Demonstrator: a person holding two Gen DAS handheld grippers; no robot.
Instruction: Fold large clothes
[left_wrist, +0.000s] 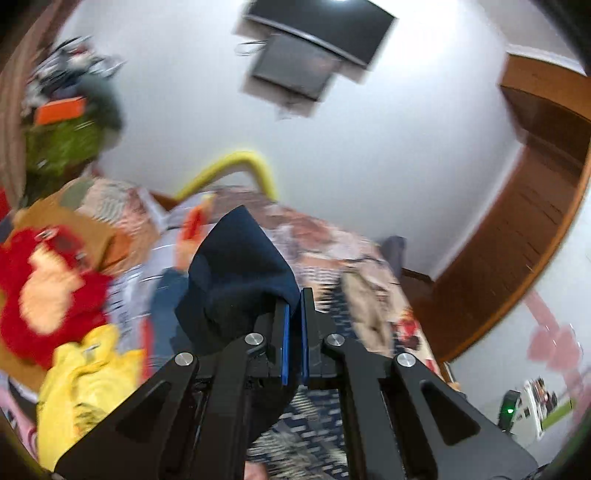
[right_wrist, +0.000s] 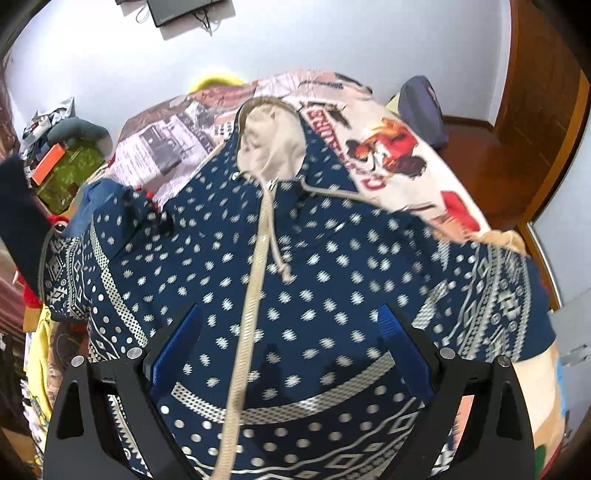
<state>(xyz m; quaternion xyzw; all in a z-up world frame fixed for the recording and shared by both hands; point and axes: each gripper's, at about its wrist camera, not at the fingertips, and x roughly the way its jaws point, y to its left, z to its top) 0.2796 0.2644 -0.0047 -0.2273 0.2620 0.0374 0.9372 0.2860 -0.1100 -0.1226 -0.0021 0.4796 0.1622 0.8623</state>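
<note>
A navy hoodie (right_wrist: 332, 258) with a white dotted pattern lies front-up on the bed. Its beige hood (right_wrist: 271, 140) is at the far end and a beige zipper (right_wrist: 251, 295) runs down the middle. My right gripper (right_wrist: 290, 317) hovers open over the hoodie's chest, with nothing between its blue pads (right_wrist: 402, 350). My left gripper (left_wrist: 294, 332) is shut on a dark navy fold of the hoodie's sleeve (left_wrist: 240, 266), held up in the air. In the right wrist view that raised sleeve (right_wrist: 18, 206) shows at the left edge. The left wrist view is motion-blurred.
A printed blanket (right_wrist: 399, 147) covers the bed. A pile of red (left_wrist: 48, 273) and yellow clothes (left_wrist: 85, 376) lies to the left of the hoodie. A wooden door (left_wrist: 535, 192) stands at the right, and a dark screen (left_wrist: 317, 33) hangs on the white wall.
</note>
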